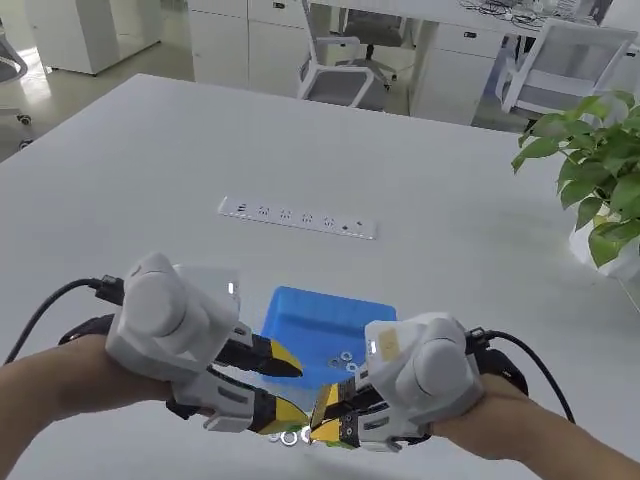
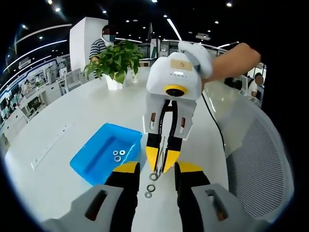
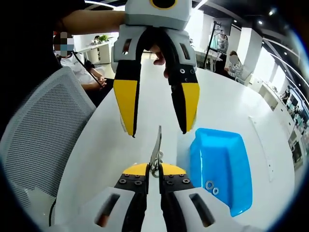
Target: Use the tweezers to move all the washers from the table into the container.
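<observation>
Here the right gripper (image 3: pixel 153 170) has its jaws closed tight on the tweezers (image 3: pixel 155 145), which stick out forward with their two points drawn close together. Facing it, the left gripper (image 2: pixel 158 168) holds its yellow-tipped jaws spread wide above the white table (image 2: pixel 58 193). Three washers (image 2: pixel 151 187) lie in a short row on the table between those spread jaws. The tweezers' tip comes down at the end of the row farthest from the left gripper, but whether it touches that washer cannot be told. The blue container (image 2: pixel 99 159) sits on the table just beside the row, with a few more washers (image 2: pixel 118 154) on its floor. Beyond the container, in the head view, lie a power strip (image 1: pixel 297 217) and a potted plant (image 1: pixel 600 170).
</observation>
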`<state>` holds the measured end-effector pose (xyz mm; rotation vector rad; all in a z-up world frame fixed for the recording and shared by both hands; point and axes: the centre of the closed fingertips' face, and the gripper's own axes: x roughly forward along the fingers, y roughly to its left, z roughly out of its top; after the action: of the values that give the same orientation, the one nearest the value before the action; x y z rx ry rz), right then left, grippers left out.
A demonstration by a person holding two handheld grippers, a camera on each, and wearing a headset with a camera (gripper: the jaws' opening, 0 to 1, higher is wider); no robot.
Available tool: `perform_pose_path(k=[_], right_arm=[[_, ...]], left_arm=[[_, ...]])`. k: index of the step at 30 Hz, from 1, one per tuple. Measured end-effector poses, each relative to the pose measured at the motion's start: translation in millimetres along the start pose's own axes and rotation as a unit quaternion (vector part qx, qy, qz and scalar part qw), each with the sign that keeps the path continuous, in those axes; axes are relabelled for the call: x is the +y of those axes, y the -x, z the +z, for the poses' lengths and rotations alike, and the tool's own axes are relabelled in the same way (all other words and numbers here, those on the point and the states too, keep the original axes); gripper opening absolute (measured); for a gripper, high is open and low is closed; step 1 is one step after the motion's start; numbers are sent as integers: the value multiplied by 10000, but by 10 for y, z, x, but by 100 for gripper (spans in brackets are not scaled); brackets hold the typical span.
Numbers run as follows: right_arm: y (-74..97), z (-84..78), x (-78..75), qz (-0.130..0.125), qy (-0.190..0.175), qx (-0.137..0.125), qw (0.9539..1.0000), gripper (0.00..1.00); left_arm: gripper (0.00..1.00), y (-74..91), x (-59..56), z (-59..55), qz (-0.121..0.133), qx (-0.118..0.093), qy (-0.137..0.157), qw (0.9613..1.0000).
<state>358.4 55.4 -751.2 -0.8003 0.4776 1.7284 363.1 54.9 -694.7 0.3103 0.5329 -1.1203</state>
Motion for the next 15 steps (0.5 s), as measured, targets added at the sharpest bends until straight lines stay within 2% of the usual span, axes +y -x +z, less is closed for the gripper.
perform_pose_path(k=[5, 13, 15], right_arm=[[60, 36, -14, -27, 44, -13, 10000, 9], [166, 107, -18, 14, 46, -65, 10000, 9], [186, 124, -25, 7, 45, -75, 10000, 9]], left_arm=[[41, 44, -7, -31, 76, -60, 57, 9999], [58, 109, -15, -83, 206, -139, 408, 9989], [61, 124, -25, -87, 243, -173, 415, 9987]])
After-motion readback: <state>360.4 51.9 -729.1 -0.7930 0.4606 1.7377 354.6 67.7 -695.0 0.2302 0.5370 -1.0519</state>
